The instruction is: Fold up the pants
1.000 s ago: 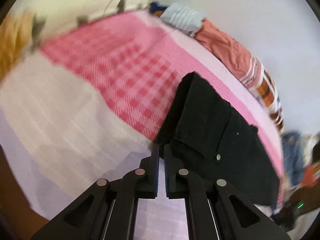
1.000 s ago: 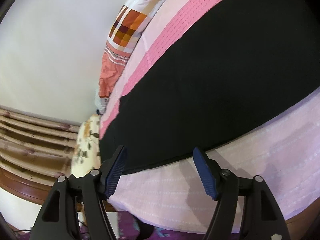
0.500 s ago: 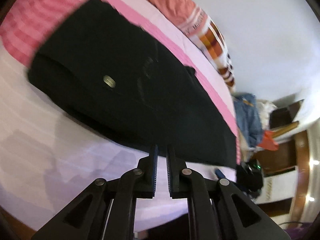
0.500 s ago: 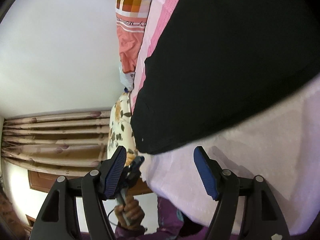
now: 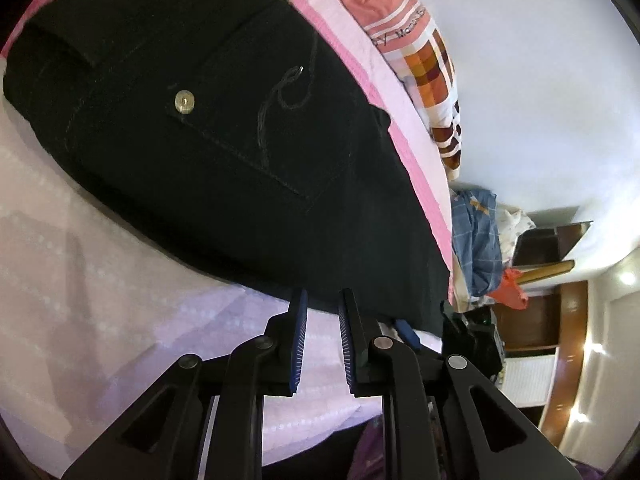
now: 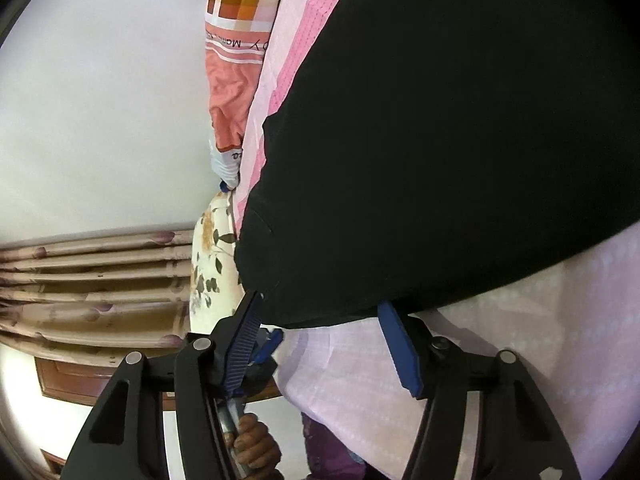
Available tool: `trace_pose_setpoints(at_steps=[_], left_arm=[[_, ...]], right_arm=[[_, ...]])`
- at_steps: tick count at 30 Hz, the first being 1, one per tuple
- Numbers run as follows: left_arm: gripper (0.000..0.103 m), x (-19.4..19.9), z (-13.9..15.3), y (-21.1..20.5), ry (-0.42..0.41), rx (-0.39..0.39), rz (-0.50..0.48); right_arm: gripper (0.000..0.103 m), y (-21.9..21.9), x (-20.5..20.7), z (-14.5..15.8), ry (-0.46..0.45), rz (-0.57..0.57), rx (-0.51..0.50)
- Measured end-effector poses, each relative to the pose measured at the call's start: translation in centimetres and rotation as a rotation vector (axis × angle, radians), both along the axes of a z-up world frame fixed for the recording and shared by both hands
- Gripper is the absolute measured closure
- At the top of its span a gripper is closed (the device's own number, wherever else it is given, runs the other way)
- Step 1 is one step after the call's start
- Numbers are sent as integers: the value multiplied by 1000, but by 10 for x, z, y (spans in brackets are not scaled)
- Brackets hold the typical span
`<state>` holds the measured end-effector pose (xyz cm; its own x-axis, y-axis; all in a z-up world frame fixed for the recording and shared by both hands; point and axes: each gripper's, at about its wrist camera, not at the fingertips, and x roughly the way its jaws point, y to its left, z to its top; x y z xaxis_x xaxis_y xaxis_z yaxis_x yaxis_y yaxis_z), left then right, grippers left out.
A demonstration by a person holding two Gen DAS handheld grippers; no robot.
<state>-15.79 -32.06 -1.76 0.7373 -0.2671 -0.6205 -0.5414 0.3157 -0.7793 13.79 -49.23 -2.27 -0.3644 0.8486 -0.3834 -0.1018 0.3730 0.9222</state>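
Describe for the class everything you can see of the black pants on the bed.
The black pants look like heavy denim, lying flat on the pink bedsheet. A patch pocket with a curly stitched motif and a brass button face up. The near edge sits at the tips of the slightly open left gripper; the wide-open right gripper brackets a rounded end.

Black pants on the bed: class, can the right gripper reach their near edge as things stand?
Probably yes. The right gripper is open, its fingers already at the near edge of the black pants, with nothing between them.
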Motion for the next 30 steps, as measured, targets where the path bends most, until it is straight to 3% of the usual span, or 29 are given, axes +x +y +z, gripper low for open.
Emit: trace_pose_setpoints(at_steps=[4, 6, 13, 17, 20, 25, 30], left_arm=[[86, 2, 9, 9, -36, 5, 26], [86, 7, 8, 10, -3, 21, 20], [84, 12, -10, 4, -10, -69, 21], [69, 9, -11, 6, -7, -87, 45], [61, 0, -10, 12, 2, -81, 93], [58, -13, -15, 21, -7, -129, 164], [53, -23, -3, 22, 19, -53, 189]], right_arm=[[52, -3, 2, -7, 52, -41, 22], [58, -4, 3, -8, 46, -39, 14], [70, 8, -2, -9, 26, -2, -4], [87, 16, -5, -18, 51, 17, -29], [93, 15, -5, -15, 14, 21, -30], [96, 8, -6, -12, 33, 8, 1], [97, 7, -15, -9, 13, 66, -30]])
